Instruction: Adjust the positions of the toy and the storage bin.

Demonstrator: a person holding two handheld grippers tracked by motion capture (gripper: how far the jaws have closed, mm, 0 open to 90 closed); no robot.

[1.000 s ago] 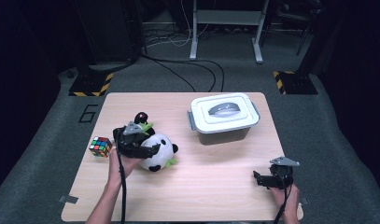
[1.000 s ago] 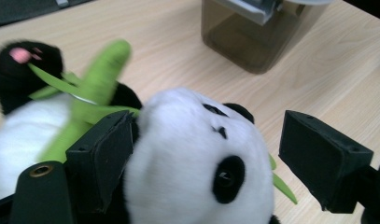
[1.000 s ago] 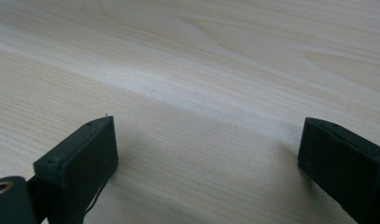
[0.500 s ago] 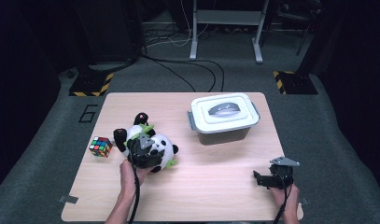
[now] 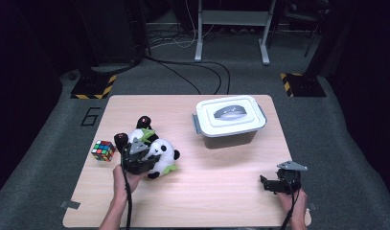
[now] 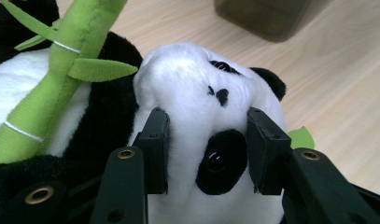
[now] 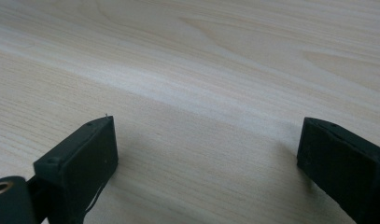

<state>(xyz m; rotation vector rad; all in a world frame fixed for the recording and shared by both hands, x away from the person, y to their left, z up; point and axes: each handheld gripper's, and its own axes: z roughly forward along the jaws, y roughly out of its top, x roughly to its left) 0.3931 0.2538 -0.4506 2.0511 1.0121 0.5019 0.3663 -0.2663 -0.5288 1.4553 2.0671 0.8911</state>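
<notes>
At the near right corner of the table (image 5: 221, 191) the right gripper (image 5: 274, 184) hovers with its jaws spread wide over bare wood. Near the left edge, the left gripper (image 5: 135, 160) has just been closing its jaws, which now pinch the head of the plush panda (image 6: 197, 102). The grasp looks made; the panda lies unlifted, and the lidded box (image 5: 229, 120) toward the far edge is shut.
</notes>
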